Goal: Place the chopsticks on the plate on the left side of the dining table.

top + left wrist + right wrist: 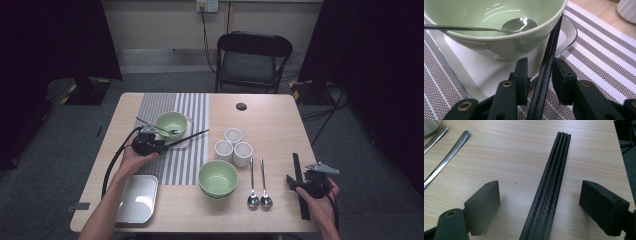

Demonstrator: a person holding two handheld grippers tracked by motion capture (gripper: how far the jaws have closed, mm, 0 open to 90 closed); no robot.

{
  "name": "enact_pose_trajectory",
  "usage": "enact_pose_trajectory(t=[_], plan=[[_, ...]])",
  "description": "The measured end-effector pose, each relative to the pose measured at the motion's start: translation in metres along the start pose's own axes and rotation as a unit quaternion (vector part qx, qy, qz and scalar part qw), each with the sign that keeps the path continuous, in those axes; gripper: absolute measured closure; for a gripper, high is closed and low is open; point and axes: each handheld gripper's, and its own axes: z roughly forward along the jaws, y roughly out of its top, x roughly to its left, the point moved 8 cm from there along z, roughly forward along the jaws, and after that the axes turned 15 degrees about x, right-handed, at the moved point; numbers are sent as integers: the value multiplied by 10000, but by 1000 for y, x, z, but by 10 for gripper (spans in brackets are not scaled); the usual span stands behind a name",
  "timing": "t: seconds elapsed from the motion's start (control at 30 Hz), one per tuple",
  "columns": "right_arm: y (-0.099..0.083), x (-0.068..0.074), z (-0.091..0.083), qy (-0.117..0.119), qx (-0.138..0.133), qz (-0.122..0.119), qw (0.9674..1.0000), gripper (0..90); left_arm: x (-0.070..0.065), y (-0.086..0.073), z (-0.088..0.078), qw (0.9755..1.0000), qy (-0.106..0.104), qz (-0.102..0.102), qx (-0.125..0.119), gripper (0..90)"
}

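My left gripper (162,145) (540,62) lies on the striped placemat (192,107), pointing at a green bowl (171,123) (499,45) that holds a spoon (519,25) and stands on a clear tray (456,75). A pair of black chopsticks (190,136) (546,65) runs between its jaws and up past the bowl's rim. The right pad touches them, and a gap shows at the left pad. Near the table's right edge, my right gripper (302,179) (540,200) is wide open astride several black chopsticks (298,165) (551,182) lying flat, touching none.
Stacked green bowls (218,178) sit front centre, with three white cups (233,147) behind them and two spoons (257,185) (446,160) to their right. A metal tray (135,197) lies at the front left. A chair (252,60) stands beyond the table.
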Motion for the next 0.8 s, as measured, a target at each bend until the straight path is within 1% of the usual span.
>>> enact_pose_trajectory(t=[0.03, 0.07, 0.1, 0.13, 0.17, 0.2, 0.23, 0.27, 0.3, 0.33, 0.37, 0.4, 0.43, 0.47, 0.5, 0.53, 0.57, 0.6, 0.63, 0.67, 0.7, 0.73, 0.8], plan=[[0, 0, 0, 9, 2, -8, 10000, 160, -1, 0, 1, 10000, -25, -22, -59, 666], [0, 0, 0, 6, 2, -9, 10000, 160, 0, 0, 1, 10000, 4, -39, -58, 665], [0, 0, 0, 3, 2, -4, 10000, 159, 1, -1, 0, 10000, 39, 4, 1, 652], [0, 0, 0, 3, 1, -6, 10000, 159, 2, -2, -1, 10000, 42, 22, 10, 650], [0, 0, 0, 3, 1, -7, 10000, 159, 1, -2, -1, 10000, 27, -52, -51, 654], [0, 0, 0, 3, 2, -7, 10000, 159, 3, -3, -2, 10000, 79, -13, -25, 676], [0, 0, 0, 4, 0, -12, 10000, 159, 4, -3, -3, 10000, 97, -18, -14, 692], [0, 0, 0, 5, 0, -12, 10000, 159, 4, -4, -4, 10000, 81, -36, -22, 700], [0, 0, 0, 5, -1, -12, 10000, 159, 6, -4, -5, 9999, 109, 40, -35, 704], [0, 0, 0, 4, 0, -12, 10000, 159, 6, -5, -6, 10000, 86, 19, -23, 712], [0, 0, 0, 5, 0, -11, 10000, 159, 7, -6, -6, 9999, 117, 29, -21, 719], [0, 0, 0, 4, 0, -11, 10000, 159, 7, -7, -7, 9999, 87, -51, -47, 719], [0, 0, 0, 4, 0, -11, 10000, 159, 10, -8, -8, 9999, 143, 63, -31, 722], [0, 0, 0, 5, 0, -11, 10000, 159, 10, -8, -8, 9999, 95, -48, -91, 726], [0, 0, 0, 5, 0, -11, 10000, 159, 11, -9, -8, 9999, 74, -31, -86, 724], [0, 0, 0, 4, 0, -12, 10000, 159, 13, -11, -9, 9999, 95, -22, -73, 723], [0, 0, 0, 4, 0, -11, 10000, 159, 12, -10, -9, 9998, 67, -124, -132, 725], [0, 0, 0, 4, 0, -12, 10000, 159, 13, -12, -10, 9999, 65, -53, -90, 726], [0, 0, 0, 4, 1, -11, 10000, 159, 13, -11, -10, 9998, 66, -112, -128, 726], [0, 0, 0, 5, 0, -13, 10000, 159, 14, -12, -11, 9999, 101, -55, -92, 727], [0, 0, 0, 4, 0, -12, 10000, 159, 14, -12, -11, 9999, 101, -64, -91, 727], [0, 0, 0, 5, 0, -12, 10000, 159, 15, -12, -11, 9999, 131, -29, -84, 726], [0, 0, 0, 5, -1, -12, 10000, 159, 16, -12, -11, 9998, 104, -111, -139, 726]])
